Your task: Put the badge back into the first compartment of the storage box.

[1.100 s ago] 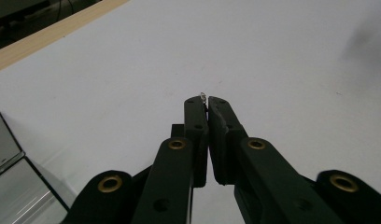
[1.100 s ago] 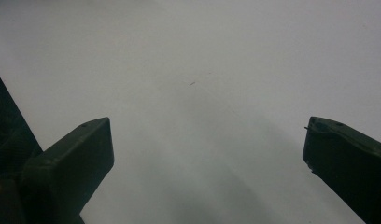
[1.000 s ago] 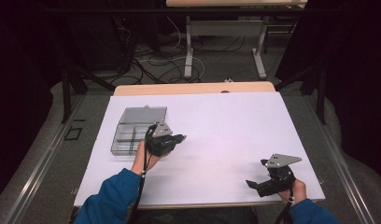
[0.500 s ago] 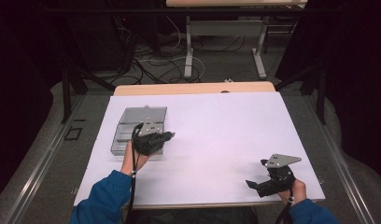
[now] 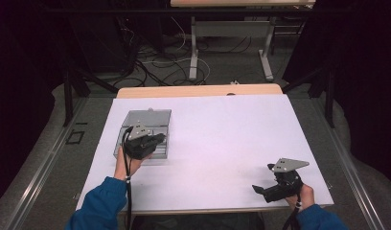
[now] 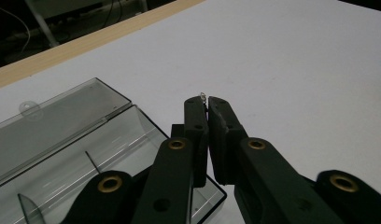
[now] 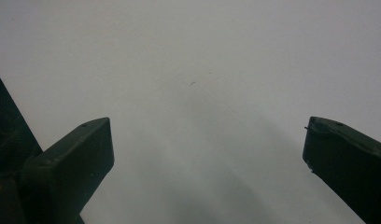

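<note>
- Clear plastic, the box [image 6: 86, 154] lies open at the left of the white worktop [image 5: 222, 139], lid folded flat behind it, with thin dividers standing in the tray.
- Closed tight, the left gripper [image 6: 205, 100] pinches a tiny silvery piece [image 6: 203, 96] at the very tips of its fingers [image 6: 196, 126]; what the piece is I cannot tell, it is too small.
- In the high view the left gripper [image 5: 157, 138] hangs over the near right part of the box.
- So little of the piece is caught that, I judge, any slackening or jolt could drop it onto the worktop, where it would be hard to find or pick up again.
- Released beside the box wall or above a divider, it could bounce out or land in the wrong compartment.
- Lowered carelessly, the fingers could knock the light box and slide it.
- Spread wide and holding nothing, the right gripper [image 7: 207, 140] rests near the front right edge [image 5: 263, 190], well apart, so it cannot steady the box.
</note>
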### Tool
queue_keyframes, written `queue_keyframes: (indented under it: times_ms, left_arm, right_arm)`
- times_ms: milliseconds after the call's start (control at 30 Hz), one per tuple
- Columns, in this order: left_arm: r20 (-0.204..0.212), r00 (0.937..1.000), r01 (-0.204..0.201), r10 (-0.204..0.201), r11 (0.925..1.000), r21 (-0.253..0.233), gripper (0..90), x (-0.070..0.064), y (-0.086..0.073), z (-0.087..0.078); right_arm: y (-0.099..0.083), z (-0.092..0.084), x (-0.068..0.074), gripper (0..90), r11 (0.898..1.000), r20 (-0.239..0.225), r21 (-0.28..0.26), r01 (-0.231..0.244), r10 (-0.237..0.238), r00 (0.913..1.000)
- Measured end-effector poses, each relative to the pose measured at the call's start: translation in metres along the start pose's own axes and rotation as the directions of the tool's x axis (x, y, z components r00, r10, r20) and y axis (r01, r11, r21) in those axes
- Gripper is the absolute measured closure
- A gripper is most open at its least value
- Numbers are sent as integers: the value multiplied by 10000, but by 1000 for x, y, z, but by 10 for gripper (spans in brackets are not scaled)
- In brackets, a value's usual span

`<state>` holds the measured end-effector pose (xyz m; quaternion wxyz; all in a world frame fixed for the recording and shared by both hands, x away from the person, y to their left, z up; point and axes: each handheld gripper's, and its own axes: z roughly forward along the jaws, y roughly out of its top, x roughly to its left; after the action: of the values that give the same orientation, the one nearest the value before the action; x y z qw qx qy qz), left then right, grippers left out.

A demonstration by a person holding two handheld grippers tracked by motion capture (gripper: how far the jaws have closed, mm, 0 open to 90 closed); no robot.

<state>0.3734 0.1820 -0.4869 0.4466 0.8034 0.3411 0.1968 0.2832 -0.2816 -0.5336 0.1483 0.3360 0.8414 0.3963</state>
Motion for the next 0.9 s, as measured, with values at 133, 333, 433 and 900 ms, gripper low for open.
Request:
queue_keyframes:
  times_ms: [133, 333, 433, 900]
  left_arm:
    - [-105, 9999, 81, -81, 10000, 6, 867, 3, -4, -4]
    - [-283, 9993, 235, -237, 9997, -94, 867, 8, -7, -9]
    - [-364, 9988, 323, -327, 9994, -123, 867, 11, -9, -12]
    - [-854, 9926, 846, -866, 9961, -268, 867, 27, -19, -27]
  right_arm:
    - [0, 0, 1, 15, 9999, 7, 17, -121, 121, 9999]
    - [0, 0, 0, 15, 10000, 5, -7, 4, -4, 10000]
    - [0, 0, 0, 15, 10000, 15, -20, -5, 6, 10000]
    - [0, 0, 1, 15, 10000, 20, 19, -42, 42, 10000]
